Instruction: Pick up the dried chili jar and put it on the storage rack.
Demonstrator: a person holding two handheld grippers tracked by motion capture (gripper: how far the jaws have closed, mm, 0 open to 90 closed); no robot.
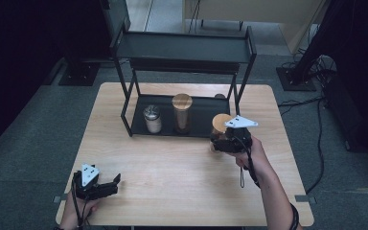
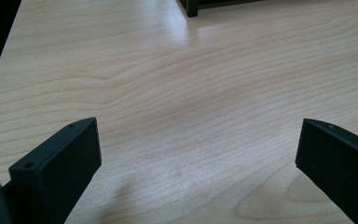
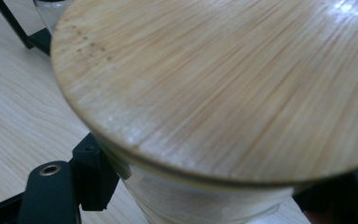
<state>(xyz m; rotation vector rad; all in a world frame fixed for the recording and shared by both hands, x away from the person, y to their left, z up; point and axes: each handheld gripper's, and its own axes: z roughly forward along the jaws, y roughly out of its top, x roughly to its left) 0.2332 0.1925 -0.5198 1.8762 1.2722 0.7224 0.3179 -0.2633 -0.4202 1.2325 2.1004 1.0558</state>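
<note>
A glass jar with a round bamboo lid (image 1: 219,121) hangs just in front of the black rack's lower shelf (image 1: 201,117), at its right end. My right gripper (image 1: 220,140) is shut on the jar's body below the lid. In the right gripper view the bamboo lid (image 3: 223,84) looms close, and the black jaws of the right gripper (image 3: 205,198) press on the glass from both sides. At the table's front left my left gripper (image 1: 116,184) stands open with nothing between its fingers. Its own view, past the left gripper (image 2: 198,154), shows bare wood.
The two-tier black rack (image 1: 182,52) stands at the back of the wooden table (image 1: 172,172). On its lower shelf are a short jar with a metal lid (image 1: 152,119) and a tall jar with a wooden lid (image 1: 182,112). A rack foot (image 2: 192,7) shows ahead.
</note>
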